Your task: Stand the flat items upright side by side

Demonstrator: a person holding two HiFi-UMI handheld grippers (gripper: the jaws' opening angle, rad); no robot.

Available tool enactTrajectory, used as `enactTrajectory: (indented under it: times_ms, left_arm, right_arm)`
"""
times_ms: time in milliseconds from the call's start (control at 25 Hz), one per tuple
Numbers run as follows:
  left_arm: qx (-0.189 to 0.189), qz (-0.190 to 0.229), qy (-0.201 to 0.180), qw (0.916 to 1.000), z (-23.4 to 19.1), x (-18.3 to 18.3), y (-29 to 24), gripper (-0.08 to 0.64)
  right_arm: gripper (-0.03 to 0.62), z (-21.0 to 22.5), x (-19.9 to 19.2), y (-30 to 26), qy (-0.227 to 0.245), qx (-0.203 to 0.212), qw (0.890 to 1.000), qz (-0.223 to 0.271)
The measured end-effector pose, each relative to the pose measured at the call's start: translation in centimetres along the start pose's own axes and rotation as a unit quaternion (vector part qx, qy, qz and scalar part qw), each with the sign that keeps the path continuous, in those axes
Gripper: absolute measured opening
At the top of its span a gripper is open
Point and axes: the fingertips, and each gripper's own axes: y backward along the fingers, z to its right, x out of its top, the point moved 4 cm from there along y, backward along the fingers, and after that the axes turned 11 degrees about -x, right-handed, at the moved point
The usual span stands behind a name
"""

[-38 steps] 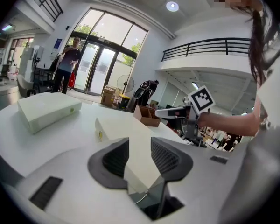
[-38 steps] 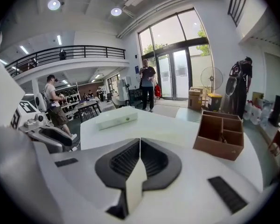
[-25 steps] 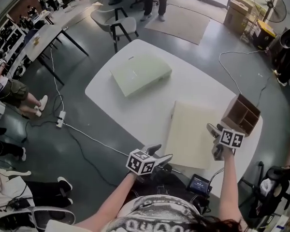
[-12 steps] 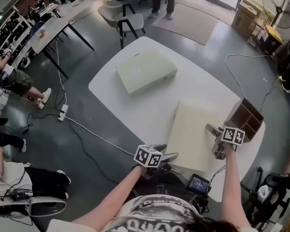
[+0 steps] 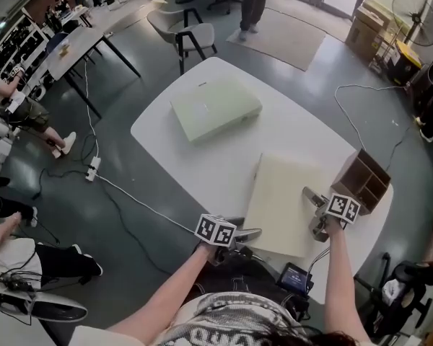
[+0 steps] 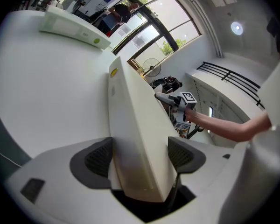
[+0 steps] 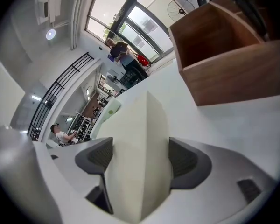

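A flat cream box (image 5: 285, 204) lies on the white table (image 5: 202, 164) near the front edge. My left gripper (image 5: 245, 235) straddles its near left corner; its jaws are opening, the box (image 6: 135, 125) sits between the pads (image 6: 99, 158), and a gap shows on the right side. My right gripper (image 5: 314, 211) straddles the box's right edge (image 7: 140, 143), open, its pads close to both faces. A second flat item, a pale green box (image 5: 215, 108), lies at the table's far side.
An open wooden crate (image 5: 362, 180) stands at the table's right corner, close to the cream box. A small screen device (image 5: 297, 274) hangs below the front edge. A chair (image 5: 191, 38) is beyond the far end, and a cable (image 5: 137, 204) runs across the floor on the left.
My left gripper has moved right from beside the box onto its near corner. My right gripper has shifted slightly left over the box's right edge. The box has not moved.
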Motion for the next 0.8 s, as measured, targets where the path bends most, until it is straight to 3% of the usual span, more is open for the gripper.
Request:
enactTrajectory:
  times_ms: [200, 440, 800]
  left_arm:
    - [0.005, -0.005, -0.020, 0.9998, 0.6, 0.5, 0.3, 0.376]
    - [0.030, -0.013, -0.088, 0.9956, 1.2, 2.6, 2.3, 0.371]
    - [0.088, -0.015, -0.210, 0.9737, 1.6, 7.3, 6.2, 0.369]
  right_arm:
    - [0.376, -0.9, 0.3, 0.5, 0.007, 0.005, 1.000, 0.030]
    - [0.374, -3.1, 1.1, 1.4, 0.004, 0.040, 0.997, 0.062]
    - [0.371, -9.4, 4.2, 2.1, 0.048, 0.113, 0.986, 0.112]
